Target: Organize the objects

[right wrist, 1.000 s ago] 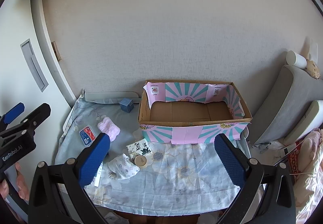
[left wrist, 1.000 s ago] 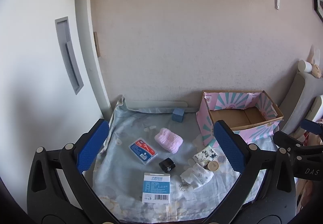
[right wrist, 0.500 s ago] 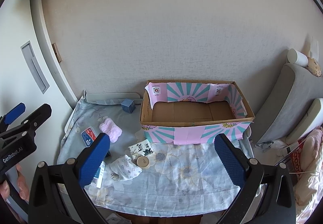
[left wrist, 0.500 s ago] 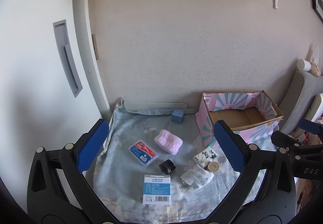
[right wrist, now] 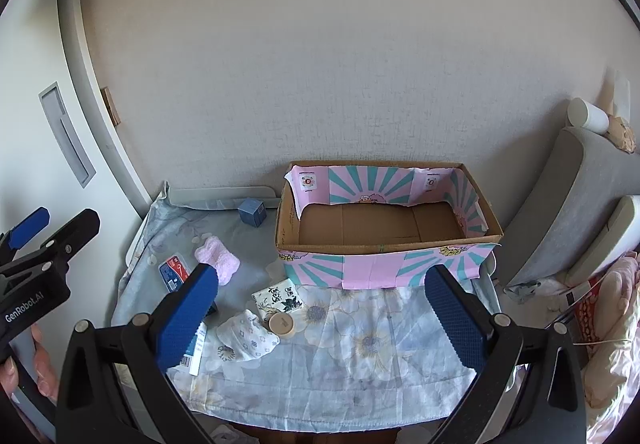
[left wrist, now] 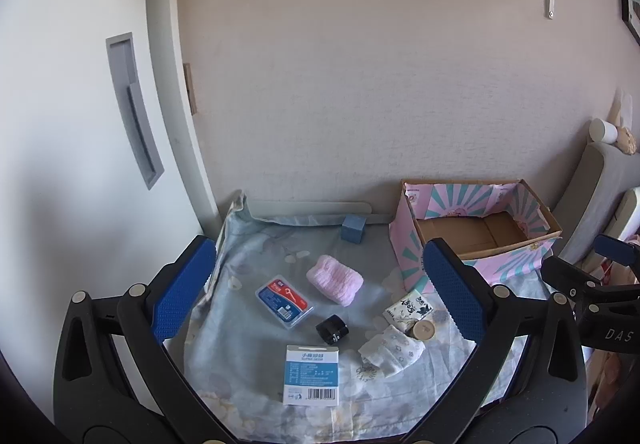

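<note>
Grippers: my left (left wrist: 320,292) and right (right wrist: 320,314) both gape, empty.
Risk: sock (right wrist: 247,335) snags cap (right wrist: 281,323); it rolls off.

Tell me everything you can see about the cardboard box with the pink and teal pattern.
The cardboard box is rectangular and open at the top, with nothing visible inside. Its outer walls and upper inner walls carry pink paper with teal rays; the floor is bare brown cardboard with flap seams. It stands upright at the right back of the flowered cloth, close to the wall. A patterned tissue pack lies just before its front left corner; whether they touch is unclear.
</note>
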Motion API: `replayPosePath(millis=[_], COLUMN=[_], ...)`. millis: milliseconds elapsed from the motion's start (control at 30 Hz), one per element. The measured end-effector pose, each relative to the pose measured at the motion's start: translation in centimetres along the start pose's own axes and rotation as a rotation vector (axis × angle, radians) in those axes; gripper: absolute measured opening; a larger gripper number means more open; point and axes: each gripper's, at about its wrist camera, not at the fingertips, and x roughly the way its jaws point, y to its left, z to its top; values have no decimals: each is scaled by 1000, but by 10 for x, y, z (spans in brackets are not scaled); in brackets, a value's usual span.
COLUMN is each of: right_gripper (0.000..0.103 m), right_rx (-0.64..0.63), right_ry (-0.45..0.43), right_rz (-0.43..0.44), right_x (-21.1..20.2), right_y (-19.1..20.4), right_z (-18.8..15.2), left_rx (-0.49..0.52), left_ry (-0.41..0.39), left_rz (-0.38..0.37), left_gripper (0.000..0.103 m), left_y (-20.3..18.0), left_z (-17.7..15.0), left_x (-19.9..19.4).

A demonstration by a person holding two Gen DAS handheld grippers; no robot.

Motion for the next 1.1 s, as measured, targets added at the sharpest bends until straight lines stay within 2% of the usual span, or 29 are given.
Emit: replayPosePath(millis=[1100], right_gripper=[103], right_rx=[41], right_ry=[-24], right_rz=[-52], right_x=[-5], right_y=[-2], right_z=[5], left_rx=[22], left_ry=[-12], left_rz=[-19], left_gripper=[103], left_y=[-14], left_z=[0], left_x=[-4])
